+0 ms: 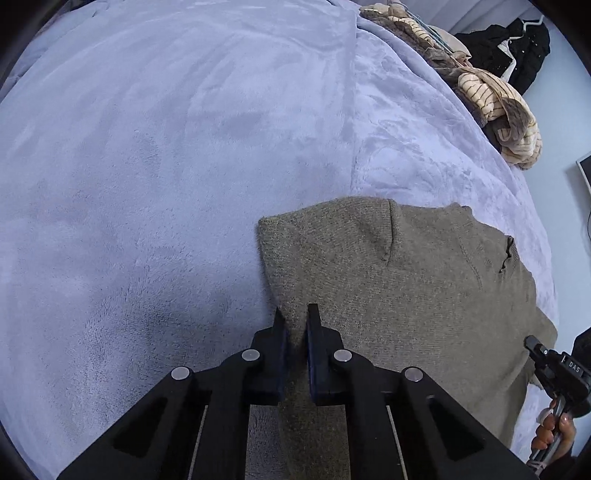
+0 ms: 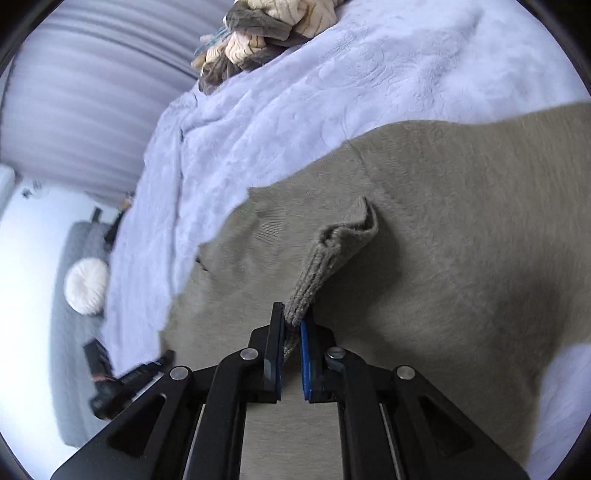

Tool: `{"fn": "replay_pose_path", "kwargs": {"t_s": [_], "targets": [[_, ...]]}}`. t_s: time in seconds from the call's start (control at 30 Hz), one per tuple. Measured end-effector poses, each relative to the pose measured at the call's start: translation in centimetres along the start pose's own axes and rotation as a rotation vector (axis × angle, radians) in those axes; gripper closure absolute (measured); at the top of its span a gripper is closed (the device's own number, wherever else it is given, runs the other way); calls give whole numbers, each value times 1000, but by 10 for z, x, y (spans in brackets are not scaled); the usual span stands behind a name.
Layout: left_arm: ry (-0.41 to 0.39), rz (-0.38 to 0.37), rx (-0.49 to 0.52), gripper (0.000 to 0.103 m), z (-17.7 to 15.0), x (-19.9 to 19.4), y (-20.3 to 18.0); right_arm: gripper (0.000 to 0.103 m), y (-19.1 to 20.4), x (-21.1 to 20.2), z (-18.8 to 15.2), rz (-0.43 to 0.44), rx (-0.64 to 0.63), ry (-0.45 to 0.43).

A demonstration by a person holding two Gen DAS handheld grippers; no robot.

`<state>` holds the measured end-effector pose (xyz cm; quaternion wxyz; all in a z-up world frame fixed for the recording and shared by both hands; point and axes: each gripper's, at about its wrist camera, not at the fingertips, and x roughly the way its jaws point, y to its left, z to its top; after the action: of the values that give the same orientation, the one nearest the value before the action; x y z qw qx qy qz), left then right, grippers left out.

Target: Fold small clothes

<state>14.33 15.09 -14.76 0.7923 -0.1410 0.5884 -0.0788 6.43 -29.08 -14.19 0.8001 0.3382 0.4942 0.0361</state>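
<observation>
Blanket (image 1: 166, 166) – pale lilac, plush, covers most of both views; embossed/wrinkled patch toward its far edge. In R view it drapes over the bed side.

Sweater (image 1: 406, 280) – olive-grey knit, lies on blanket, lower R of L view, fills centre and R of R view (image 2: 443, 221). Partly folded: one flap doubled over w/ a rounded corner nearest L gripper. Small dark slit or tag near its far R edge, can't tell which.

Clothes heap (image 1: 495, 103) – cream striped + brown pieces, bunched at far edge of blanket, well apart from sweater; top centre in R view (image 2: 266, 33).

Dark garment (image 1: 517, 48) on a hanger, against wall beyond the heap.

Grey sofa w/ round white cushion (image 2: 86, 286), R view only, beside the bed, blurred.

L gripper (image 1: 297, 325) – jaws nearly closed, pinching a fold at sweater's near L edge; fabric runs up between the pads.

R gripper (image 2: 291, 321) – clamped on a ribbed strip of sweater, looks like cuff or hem; strip rises from the pads, curls over at its end above the main body of the knit. Same gripper seen at lower R rim of L view (image 1: 554, 369), a hand (image 1: 554, 428) on its handle, just beside sweater's R edge.
</observation>
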Motion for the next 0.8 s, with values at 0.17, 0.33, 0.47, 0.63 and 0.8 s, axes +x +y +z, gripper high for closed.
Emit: {"fn": "replay_pose_path", "kwargs": {"t_s": [0.17,0.33,0.47,0.63,0.8], "targets": [[-18,39,39,92,-3,-10,-1,94,-29,3,-17,-98,46,39],[-51,89,108,92,-13,-46,-10,89,-8,-11,-31,-268,-111,66],[-43,29,124,92,-27,-66,-20,68,-6,-21,-35,-175,-60,71],[-7,25,235,92,-52,-58,-48,66,18,-16,-30,-100,-95,62],[32,139,336,92,-87,-28,-42,66,35,8,-32,-148,-159,101]]}}
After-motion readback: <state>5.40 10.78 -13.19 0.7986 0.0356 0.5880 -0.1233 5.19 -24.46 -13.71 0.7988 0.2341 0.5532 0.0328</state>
